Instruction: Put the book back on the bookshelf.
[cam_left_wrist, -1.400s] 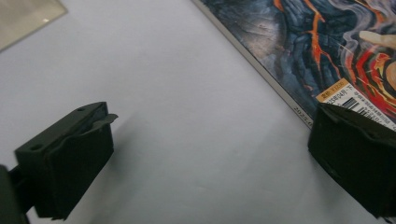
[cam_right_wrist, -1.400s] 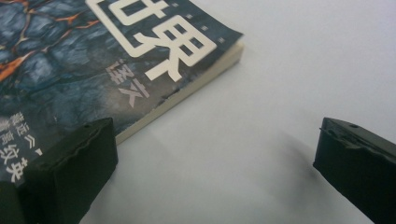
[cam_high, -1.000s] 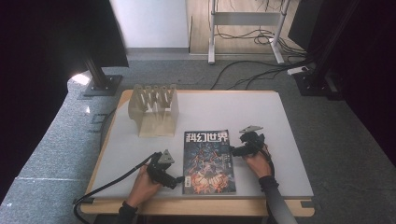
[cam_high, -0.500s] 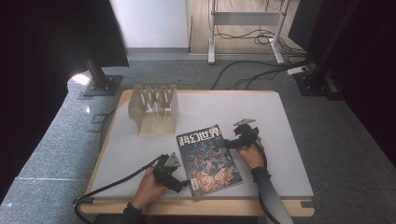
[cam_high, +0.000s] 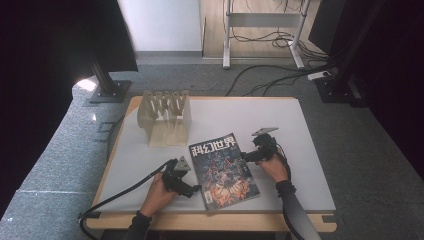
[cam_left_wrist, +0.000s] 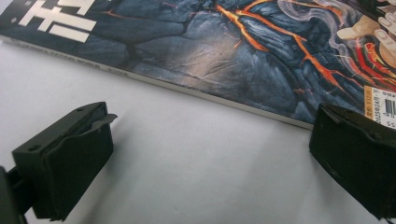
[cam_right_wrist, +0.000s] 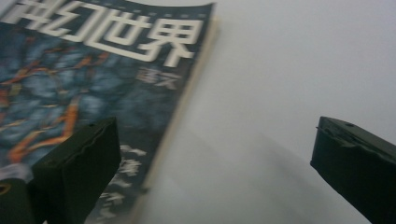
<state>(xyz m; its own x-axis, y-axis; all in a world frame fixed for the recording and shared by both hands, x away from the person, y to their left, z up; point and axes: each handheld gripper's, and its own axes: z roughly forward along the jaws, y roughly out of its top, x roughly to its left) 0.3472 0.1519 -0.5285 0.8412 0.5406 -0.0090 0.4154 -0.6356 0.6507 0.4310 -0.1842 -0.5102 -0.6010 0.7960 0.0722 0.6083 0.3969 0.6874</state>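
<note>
The magazine (cam_high: 224, 170) lay flat on the white table (cam_high: 300, 150), near the person's edge and roughly midway across, its dark cover with orange cracks and white title characters facing up. It sat skewed, the title end tipped toward the far left, so none of its edges ran square with the table's.

The left gripper (cam_high: 192, 189) rested on the tabletop just beside the magazine's near left edge. In the left gripper view its jaws stood wide apart and empty, the magazine's spine (cam_left_wrist: 196, 88) running across between and beyond them, one jaw close over the barcode corner. It looked placed to nudge or steady that edge rather than to pinch it.

The right gripper (cam_high: 246, 156) was at the opposite long edge, also released, holding nothing. In the right gripper view one jaw hung over the cover and the other over bare table, straddling the page edge (cam_right_wrist: 187, 107). I judged that the two were bracketing the magazine from both sides to turn or slide it.

Farther back, toward the left, a wooden slotted rack (cam_high: 165, 117) stood upright and empty, well apart from the magazine; it seemed a likely place for it.
</note>
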